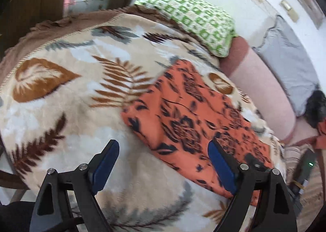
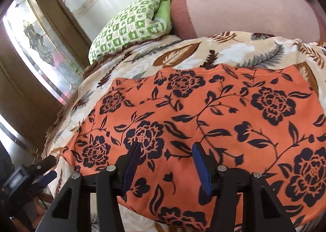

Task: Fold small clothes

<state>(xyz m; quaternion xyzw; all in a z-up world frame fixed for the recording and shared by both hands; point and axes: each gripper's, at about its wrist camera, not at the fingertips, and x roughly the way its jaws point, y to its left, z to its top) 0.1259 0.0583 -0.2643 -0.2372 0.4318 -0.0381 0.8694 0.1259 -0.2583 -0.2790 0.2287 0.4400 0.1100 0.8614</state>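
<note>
The orange cloth [image 2: 203, 122] was cut off at the right and lower frame edges in the right wrist view. A green pillow [image 2: 130, 26] and pink bolster [image 2: 244, 11] were noted upper centre. The cloth, flat with black flowers, was spread on the leaf-print blanket [image 1: 71, 89]. Left gripper [image 1: 163, 150] and right gripper [image 2: 166, 146] were held spread apart, nothing gripped.

**Black frames, blue pads**

The left gripper [image 1: 163, 150] and right gripper [image 2: 166, 147] look alike: matte black angular plastic arms with triangular cut-outs, round silver pivot screws at the joints, and flat dark-blue pads lining each finger's inner face.
</note>
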